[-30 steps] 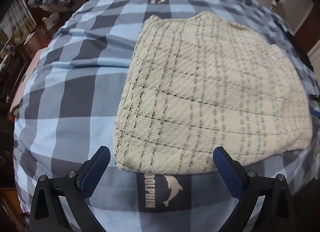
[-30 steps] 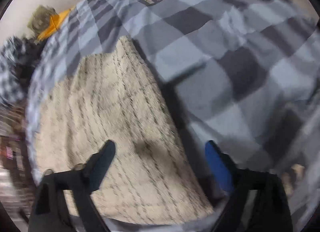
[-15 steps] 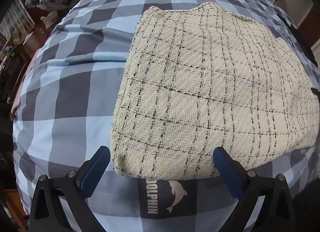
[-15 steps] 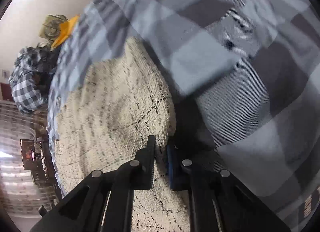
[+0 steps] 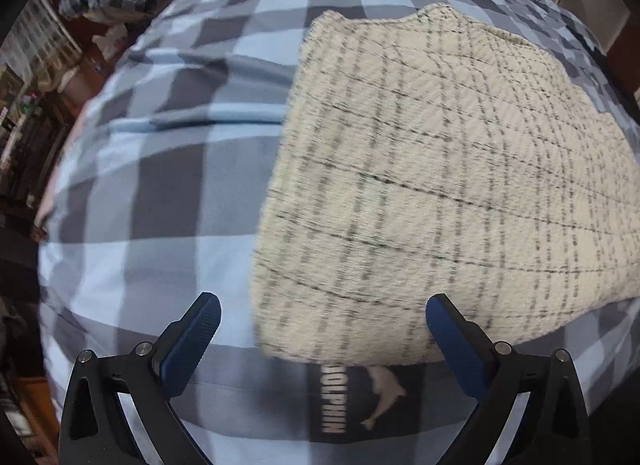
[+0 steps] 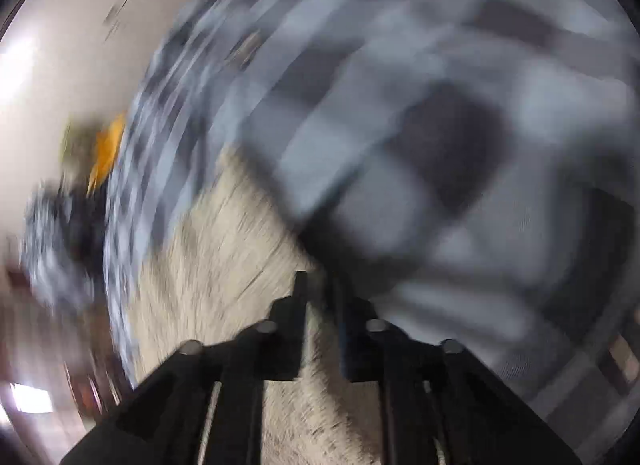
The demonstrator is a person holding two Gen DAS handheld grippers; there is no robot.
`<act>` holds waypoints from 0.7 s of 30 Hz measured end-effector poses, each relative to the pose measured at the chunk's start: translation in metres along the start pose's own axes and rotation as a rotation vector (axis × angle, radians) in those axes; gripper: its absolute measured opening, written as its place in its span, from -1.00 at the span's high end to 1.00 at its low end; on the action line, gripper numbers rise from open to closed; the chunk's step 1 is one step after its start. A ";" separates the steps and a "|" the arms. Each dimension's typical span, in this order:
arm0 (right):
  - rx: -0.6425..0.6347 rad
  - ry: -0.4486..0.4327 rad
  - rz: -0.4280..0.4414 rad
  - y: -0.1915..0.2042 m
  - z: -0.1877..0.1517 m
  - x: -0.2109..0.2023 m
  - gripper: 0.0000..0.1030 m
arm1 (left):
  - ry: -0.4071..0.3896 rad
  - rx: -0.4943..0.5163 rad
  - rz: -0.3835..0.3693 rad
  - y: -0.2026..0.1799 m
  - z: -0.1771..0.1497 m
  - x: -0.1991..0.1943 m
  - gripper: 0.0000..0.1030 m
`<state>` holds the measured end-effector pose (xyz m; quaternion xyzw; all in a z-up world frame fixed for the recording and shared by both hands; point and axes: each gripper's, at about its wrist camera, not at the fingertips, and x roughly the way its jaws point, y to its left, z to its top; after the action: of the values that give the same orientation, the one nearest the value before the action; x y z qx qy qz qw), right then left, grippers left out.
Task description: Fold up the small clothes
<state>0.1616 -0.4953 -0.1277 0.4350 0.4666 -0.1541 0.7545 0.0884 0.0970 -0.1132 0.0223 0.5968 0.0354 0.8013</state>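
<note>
We've got the left gripper hovering with its jaws spread wide and nothing between them, right at the near left corner of the cream checked garment; that corner sits between the blue pads, but they aren't touching it. The garment lies flat on the blue-and-grey checked bedspread, toward the right half of the bed, its near edge just above the printed dolphin label. Its far edge looks wavy, and we can't tell yet whether it's already folded once. Over on the right, the right gripper is at the garment's right-hand edge. Its jaws have just been opening from a near-closed pinch and now stand narrowly apart, with cream fabric showing in the gap. The right wrist view is too smeared to say whether the pads press the cloth, so we can't tell if it has hold. Our read: we're at the grasp stage of a fold, with the right side fumbling for the edge and the left waiting. Next we need the right to re-pinch the side edge cleanly, catching only the garment and not the bedspread under it. The left then closes on its corner, so both lift together and carry the edge across.
</note>
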 end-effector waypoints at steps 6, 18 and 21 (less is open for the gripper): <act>-0.034 0.003 -0.104 -0.012 -0.019 -0.046 -0.34 | -0.067 0.030 0.016 0.004 -0.001 -0.021 -1.00; -1.104 0.368 -0.152 0.122 -0.210 0.009 -0.34 | -0.037 0.189 -0.036 -0.038 -0.014 -0.006 -1.00; -1.205 0.424 -0.255 0.126 -0.236 0.039 -0.34 | -0.011 0.215 0.003 -0.039 -0.015 0.009 -1.00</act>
<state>0.1272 -0.2276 -0.1397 -0.1024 0.6581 0.1355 0.7335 0.0780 0.0588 -0.1289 0.1090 0.5928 -0.0279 0.7975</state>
